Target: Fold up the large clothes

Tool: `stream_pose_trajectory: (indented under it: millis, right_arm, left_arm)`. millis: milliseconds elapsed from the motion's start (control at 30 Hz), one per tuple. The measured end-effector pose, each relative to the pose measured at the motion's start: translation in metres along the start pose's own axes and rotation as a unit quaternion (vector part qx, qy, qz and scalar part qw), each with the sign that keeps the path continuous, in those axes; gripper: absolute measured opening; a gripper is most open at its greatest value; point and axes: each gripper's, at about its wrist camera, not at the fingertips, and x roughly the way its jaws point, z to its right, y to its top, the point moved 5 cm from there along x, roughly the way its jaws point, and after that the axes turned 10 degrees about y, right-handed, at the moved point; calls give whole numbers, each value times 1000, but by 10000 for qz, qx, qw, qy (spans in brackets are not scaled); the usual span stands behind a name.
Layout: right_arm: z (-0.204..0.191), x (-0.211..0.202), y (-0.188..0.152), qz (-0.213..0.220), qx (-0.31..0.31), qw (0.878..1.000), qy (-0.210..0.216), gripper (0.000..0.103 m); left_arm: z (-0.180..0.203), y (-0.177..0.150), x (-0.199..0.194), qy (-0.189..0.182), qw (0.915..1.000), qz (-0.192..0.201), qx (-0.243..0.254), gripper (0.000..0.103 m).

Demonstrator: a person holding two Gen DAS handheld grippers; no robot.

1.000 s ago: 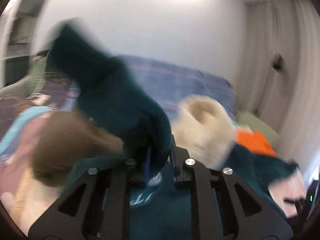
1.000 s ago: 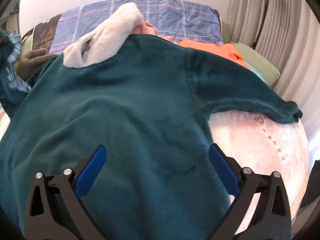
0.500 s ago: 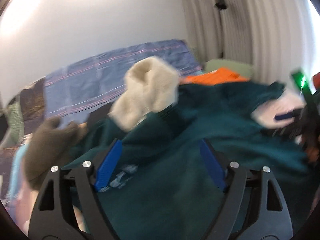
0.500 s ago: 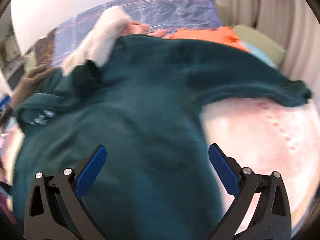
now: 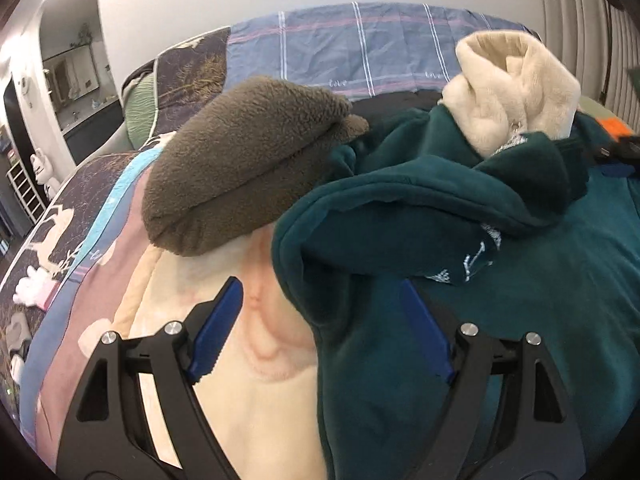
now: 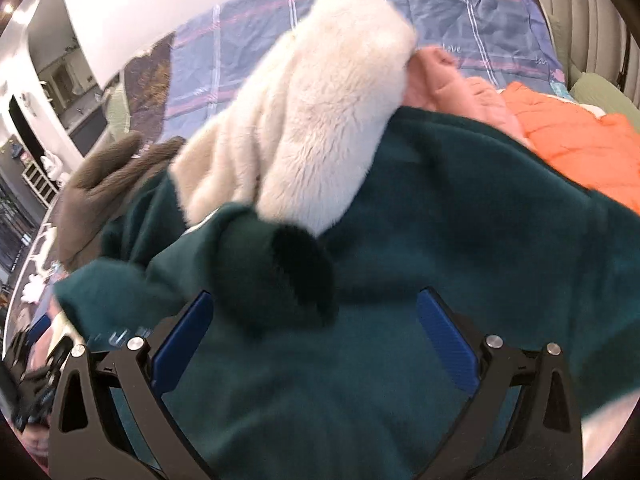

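Note:
A dark green fleece sweater (image 5: 540, 288) lies spread on the bed, with one sleeve (image 5: 400, 208) folded back over its body. My left gripper (image 5: 320, 330) is open low over the sweater's left edge, and a fold of green cloth lies loose between its blue pads (image 5: 218, 328). In the right wrist view the sweater (image 6: 460, 216) fills the middle. My right gripper (image 6: 316, 342) hangs open over it, just short of the sleeve's dark cuff (image 6: 296, 276), with nothing gripped.
A brown fleece garment (image 5: 244, 160) and a cream fluffy one (image 5: 516, 88) lie at the sweater's far edge. An orange garment (image 6: 572, 148) and a pink one (image 6: 460, 92) sit to the right. A pale pink blanket (image 5: 248, 392) and a blue plaid cover (image 5: 360, 48) lie underneath.
My left gripper has let go of the green sleeve, opened wide and come down towards the sweater's left edge. The sleeve now lies across the body. My right gripper has swept left over the sweater.

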Motion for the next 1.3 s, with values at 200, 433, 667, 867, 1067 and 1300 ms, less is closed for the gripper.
stream_pose_trajectory:
  millis: [200,433,667,867,1067,1300]
  right_arm:
    - [-28,-23,14,245,137,9963,807,9]
    - [-28,-216,21,2621,-656,9609,602,0]
    - [76,-113,-47,372,1176,9881,917,30]
    - [25,-32,-54,-453,882,9867,1289,89]
    - [-15,26,-44,-839,712,9881,1070,35]
    - [-82,-130,-2,1262,-795,9747,1663,17]
  left_arm:
    - [20,-6,24,619,9961,11,631,82]
    - [2,-12,8,936,9948,190,348,82]
    - [0,-23,-19,654,9961,388,446,82]
    - [-3,-21,-20,584,9976,258,276,82]
    - [-1,-20,5,882,9954,10,386,82]
    - [-1,-22,18,1147,9919,-6,542,85]
